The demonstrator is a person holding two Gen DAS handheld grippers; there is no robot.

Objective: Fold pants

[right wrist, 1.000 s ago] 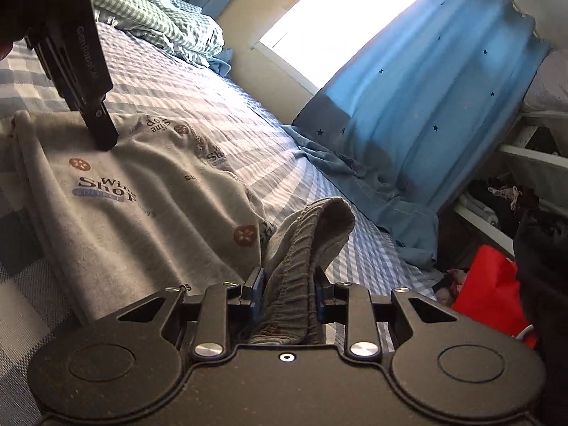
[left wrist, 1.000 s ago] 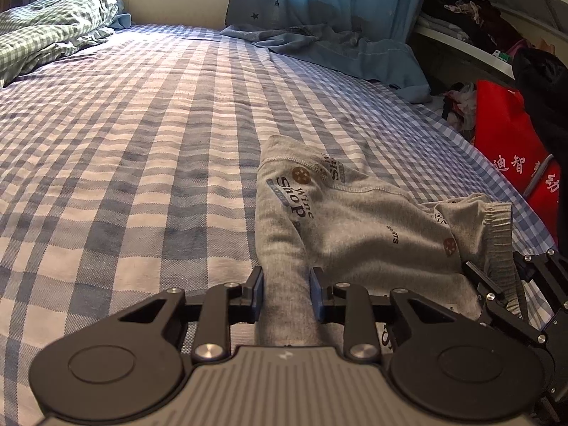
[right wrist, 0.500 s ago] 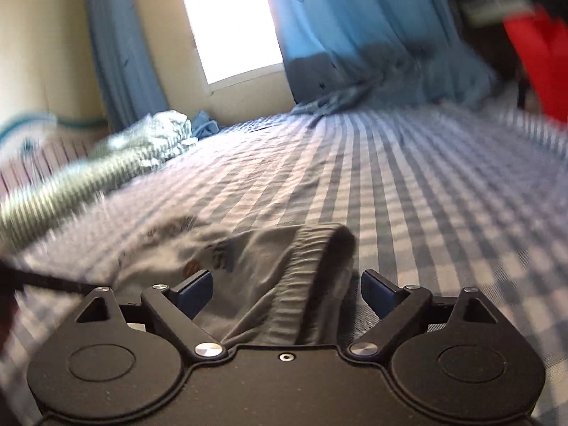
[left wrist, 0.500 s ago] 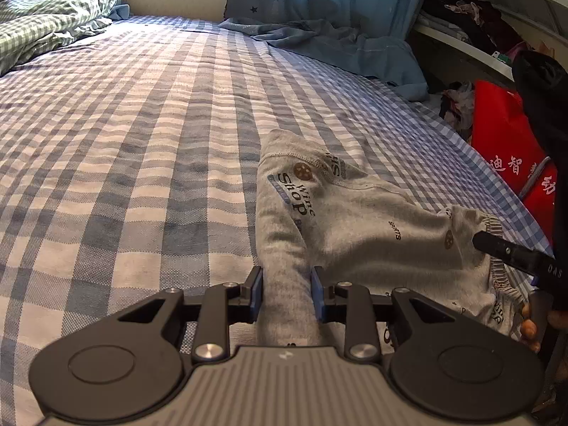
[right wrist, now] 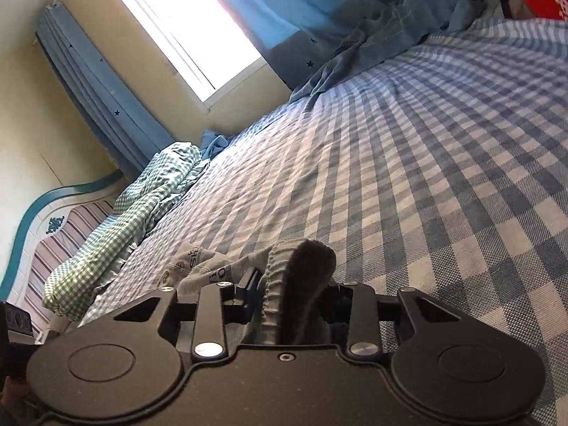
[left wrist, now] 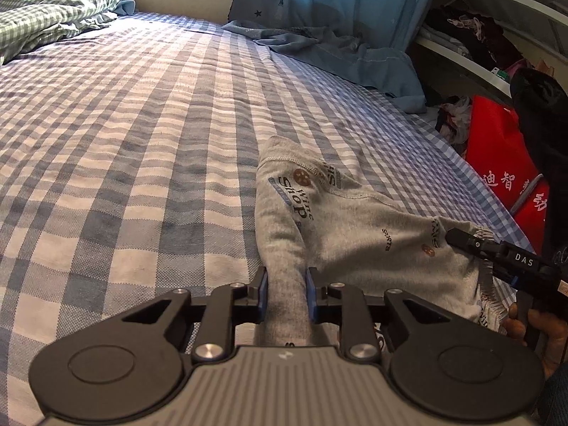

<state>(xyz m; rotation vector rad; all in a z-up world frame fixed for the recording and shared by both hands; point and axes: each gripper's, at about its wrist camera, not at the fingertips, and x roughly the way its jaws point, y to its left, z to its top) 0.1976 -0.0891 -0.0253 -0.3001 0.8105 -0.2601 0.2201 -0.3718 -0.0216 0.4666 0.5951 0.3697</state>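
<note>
Small grey pants (left wrist: 355, 227) with printed logos lie on the blue checked bed sheet (left wrist: 142, 177). In the left wrist view my left gripper (left wrist: 285, 277) pinches a raised fold of a leg, its jaws closing tighter on the cloth. The ribbed waistband (right wrist: 301, 266) stands up between the jaws of my right gripper (right wrist: 294, 284), which are closing with the pads pressed on it. From the left wrist view, one finger (left wrist: 472, 245) of the right gripper lies across the waistband end at the right, with a hand (left wrist: 532, 326) behind it.
A crumpled green checked duvet (left wrist: 53, 17) lies at the far left by the headboard (right wrist: 35, 213). A blue curtain (left wrist: 337, 7) spills onto the bed's far end. The bed's right edge drops to a red bag (left wrist: 504, 163) and cluttered shelves (left wrist: 479, 35).
The right gripper let go of the waistband, rolled, swung across the bed, spread wide and closed on the waistband again. The left gripper kept still, clamped on its fold.
</note>
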